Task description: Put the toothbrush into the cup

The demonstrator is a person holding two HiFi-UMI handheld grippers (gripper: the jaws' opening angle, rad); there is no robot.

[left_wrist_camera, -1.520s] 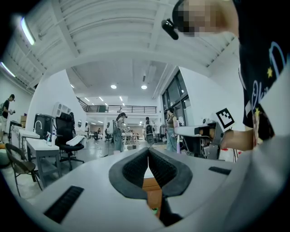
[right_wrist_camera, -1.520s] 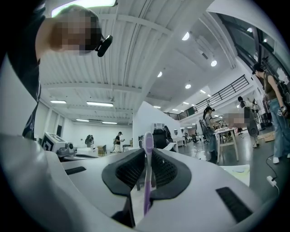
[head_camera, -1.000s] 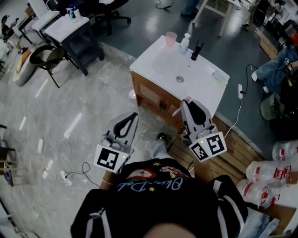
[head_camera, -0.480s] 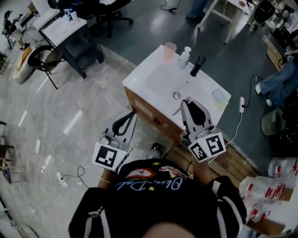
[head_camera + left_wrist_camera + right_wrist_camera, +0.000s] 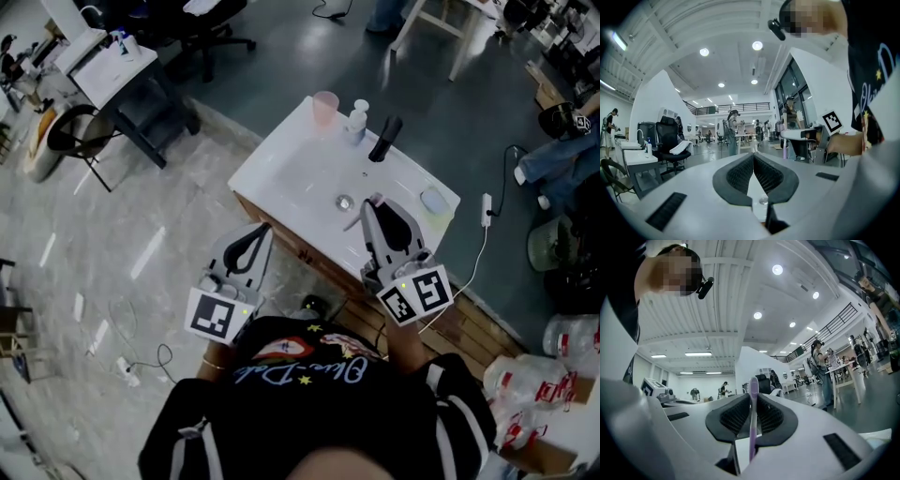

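Observation:
A pink toothbrush stands clamped between the dark pads of my right gripper, its head sticking out past the tips; in the head view the right gripper is held over the near part of the white washbasin, with the toothbrush poking out to its left. The pink cup stands at the basin's far corner, well beyond that gripper. My left gripper is shut with nothing in it, held off the basin's near left side; in its own view the left gripper points up at the room.
A small soap bottle and a black tap stand next to the cup. A drain lies mid-basin and a pale soap dish at the right. A white desk and black chairs stand far left. Plastic bottles lie at the right.
The washbasin has slid left and nearer in the head view as the person stepped toward it. Both grippers keep their pose, the right still shut on the toothbrush.

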